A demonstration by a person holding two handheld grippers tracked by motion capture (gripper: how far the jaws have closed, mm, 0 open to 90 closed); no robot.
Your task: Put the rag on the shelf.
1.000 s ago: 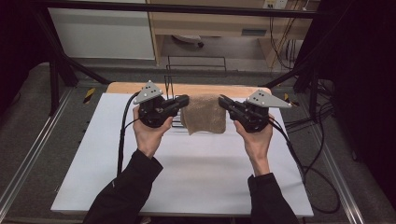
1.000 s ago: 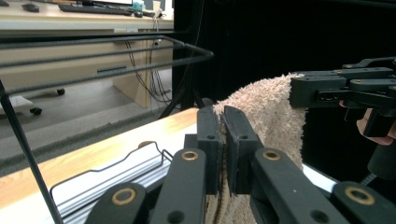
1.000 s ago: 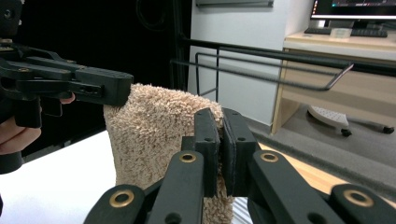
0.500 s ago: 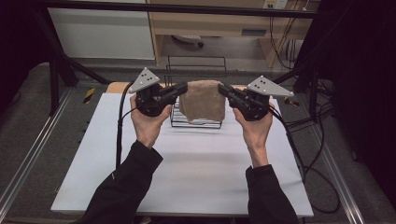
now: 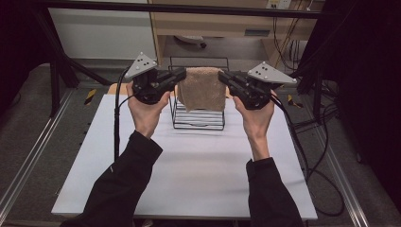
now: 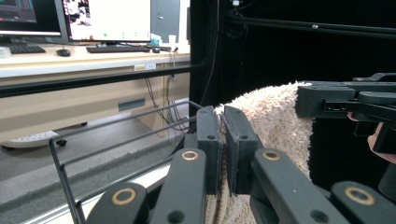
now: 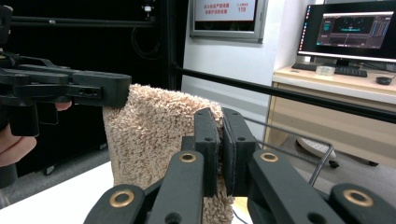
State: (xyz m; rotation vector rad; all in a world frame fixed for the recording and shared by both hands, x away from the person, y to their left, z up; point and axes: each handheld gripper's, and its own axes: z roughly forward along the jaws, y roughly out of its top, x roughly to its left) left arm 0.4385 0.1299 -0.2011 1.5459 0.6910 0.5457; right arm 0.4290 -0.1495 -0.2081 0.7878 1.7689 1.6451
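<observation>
A person is holding a tan towel (image 5: pixel 202 88) stretched in the air between two grippers, above a black wire rack (image 5: pixel 197 113) that is standing at the far middle of the white counter (image 5: pixel 189 175). The left gripper (image 5: pixel 182 75) is pinching the towel's upper left corner, and its jaws are pressed together on the fabric, as the left gripper view shows, with the towel (image 6: pixel 271 126) running off to the right toward the other gripper (image 6: pixel 345 100). The right gripper (image 5: pixel 222 76) is pinching the upper right corner; in the right gripper view its jaws are likewise closing tight on the towel (image 7: pixel 154 135), which is hanging down from its top edge. The towel is drooping in front of the rack's upper bars, though whether it is touching them cannot be told. Both hands are gripping from below, and dark sleeves (image 5: pixel 123 184) are covering the forearms. Black cables (image 5: pixel 116 123) are trailing from the grippers.
</observation>
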